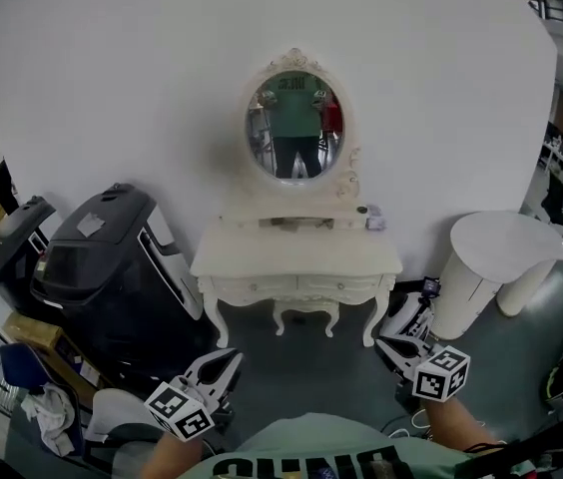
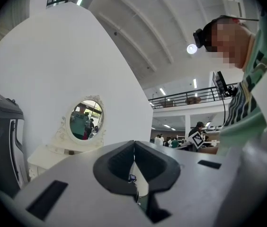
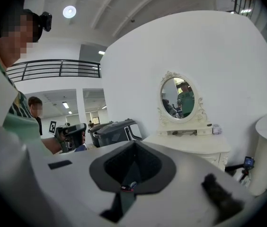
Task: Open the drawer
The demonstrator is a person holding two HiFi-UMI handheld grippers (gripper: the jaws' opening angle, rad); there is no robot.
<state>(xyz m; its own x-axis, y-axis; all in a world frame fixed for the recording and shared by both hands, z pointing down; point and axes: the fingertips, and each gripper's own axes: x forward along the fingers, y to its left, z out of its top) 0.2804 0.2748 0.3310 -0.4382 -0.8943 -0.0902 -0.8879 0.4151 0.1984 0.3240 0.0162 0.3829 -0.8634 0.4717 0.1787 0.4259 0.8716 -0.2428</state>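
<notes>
A cream vanity table (image 1: 296, 257) with an oval mirror (image 1: 294, 126) stands against the white wall. Its two drawer fronts (image 1: 298, 286) sit closed under the tabletop. Both grippers hang low in the head view, close to my body and well short of the table. The left gripper (image 1: 220, 365) points up toward the table's left leg, its jaws together with nothing between them. The right gripper (image 1: 399, 335) is shut and empty near the table's right leg. The table also shows in the left gripper view (image 2: 43, 156) and in the right gripper view (image 3: 192, 143).
A large black bin (image 1: 117, 267) and a second dark bin (image 1: 12, 242) stand left of the table. A white round pedestal table (image 1: 501, 247) stands to its right. A small box (image 1: 374, 220) rests on the vanity top. Boxes and cloth lie at the lower left.
</notes>
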